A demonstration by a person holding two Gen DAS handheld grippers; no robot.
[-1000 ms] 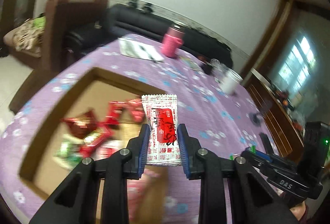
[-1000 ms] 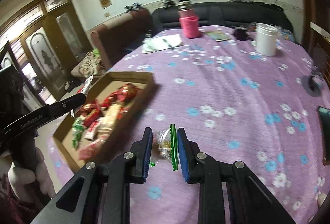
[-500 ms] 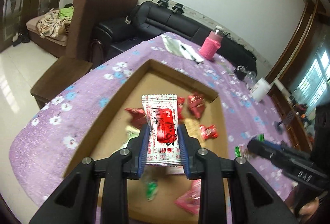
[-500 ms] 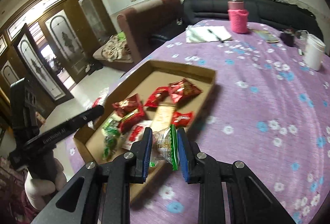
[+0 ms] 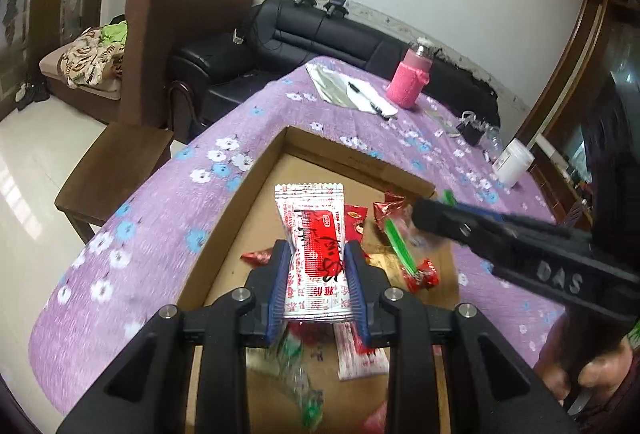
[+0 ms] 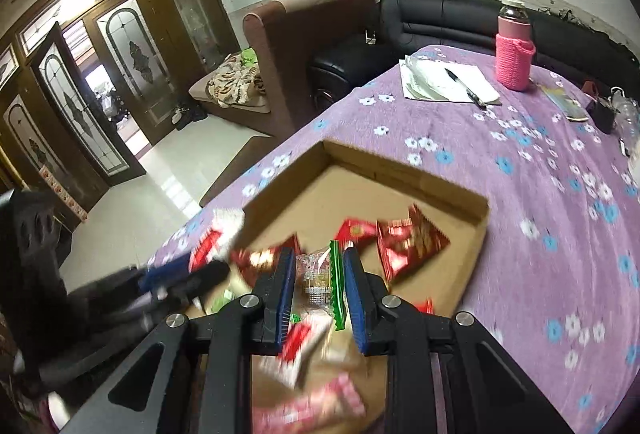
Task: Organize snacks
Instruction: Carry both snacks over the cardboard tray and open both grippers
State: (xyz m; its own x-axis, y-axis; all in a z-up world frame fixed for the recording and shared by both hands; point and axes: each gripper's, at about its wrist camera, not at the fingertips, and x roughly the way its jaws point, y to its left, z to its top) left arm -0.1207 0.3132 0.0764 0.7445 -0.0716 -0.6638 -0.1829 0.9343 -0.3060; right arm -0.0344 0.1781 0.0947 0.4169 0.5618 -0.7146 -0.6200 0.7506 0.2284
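My left gripper (image 5: 317,266) is shut on a white and red snack packet (image 5: 314,234), held upright over the open cardboard box (image 5: 344,154). My right gripper (image 6: 318,274) is shut on a clear packet with a green edge (image 6: 322,274), also above the box (image 6: 400,174). In the left wrist view the right gripper (image 5: 416,218) reaches in from the right with its green-edged packet (image 5: 398,238). In the right wrist view the left gripper (image 6: 208,258) comes in from the left with its white and red packet (image 6: 218,234). Several red and green snack packets (image 6: 408,242) lie in the box.
The box sits on a table under a purple flowered cloth (image 5: 200,178). Farther back stand a bottle in a pink sleeve (image 5: 412,82), papers with a pen (image 5: 352,94), a white cup (image 5: 512,166) and small dark items. A wooden chair (image 5: 116,162) stands at the table's left edge.
Both grippers have moved over the box, each keeping its packet. The right gripper came from the bare cloth leftward to above the box and now shows close in the left wrist view.
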